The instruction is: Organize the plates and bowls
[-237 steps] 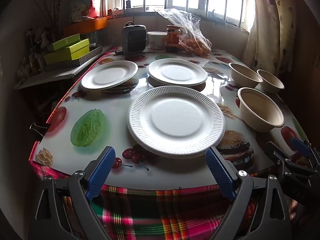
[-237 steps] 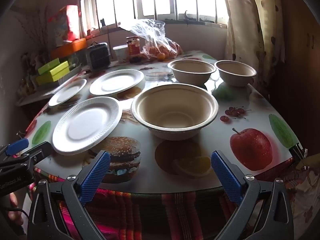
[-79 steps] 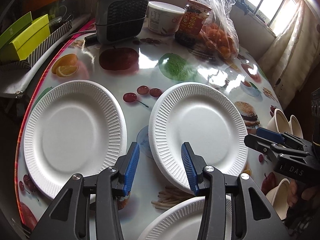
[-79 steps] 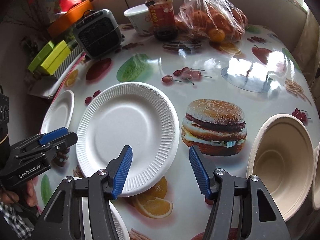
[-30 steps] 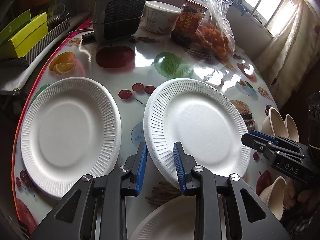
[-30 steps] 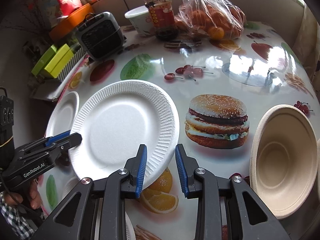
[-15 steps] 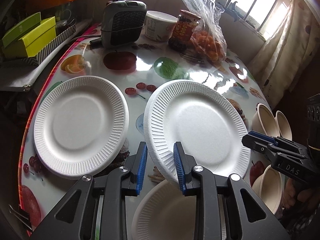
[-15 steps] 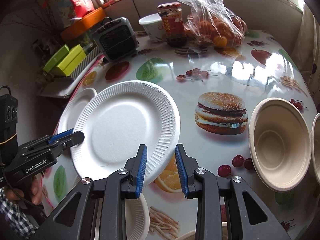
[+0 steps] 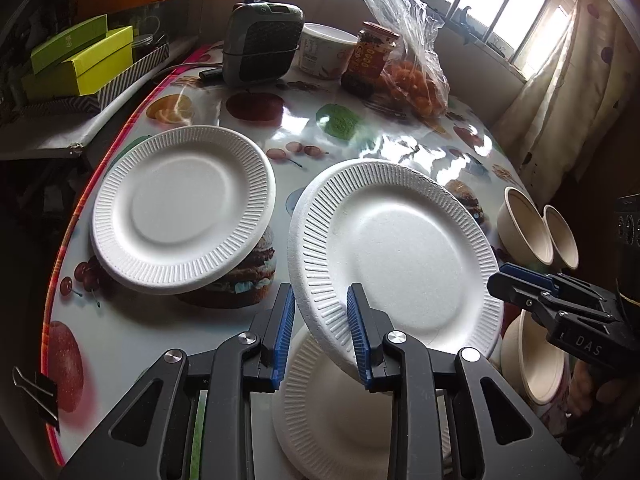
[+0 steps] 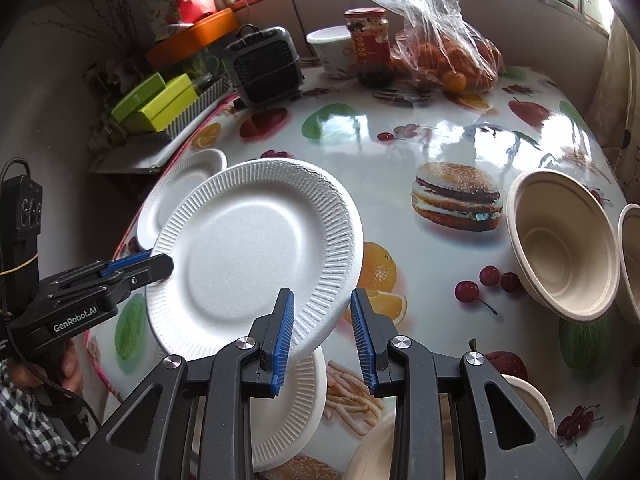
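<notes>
One white paper plate [image 9: 400, 256] [image 10: 248, 256] hangs tilted above the table, held by both grippers. My left gripper [image 9: 320, 300] is shut on its near-left rim and also shows in the right wrist view as the left gripper [image 10: 160, 266]. My right gripper [image 10: 322, 300] is shut on the near-right rim, and the right gripper [image 9: 504, 276] appears at the plate's right edge. Below it lies a second plate [image 9: 340, 400] [image 10: 296, 400]. A third plate [image 9: 180, 208] [image 10: 180, 188] lies to the left. Two beige bowls [image 10: 560, 240] [image 9: 524, 224] stand at the right.
Another beige bowl [image 9: 536, 360] sits near the front right. At the back stand a grey heater [image 9: 260, 48], a white tub [image 9: 324, 52], a jar [image 9: 370, 56] and a bag of oranges [image 9: 416, 76]. Green boxes [image 9: 80, 64] lie beyond the table's left edge [image 9: 64, 248].
Both grippers have closed on the plate's rim, lifted it off the table and carried it toward the near plate. The plate now tilts above that plate.
</notes>
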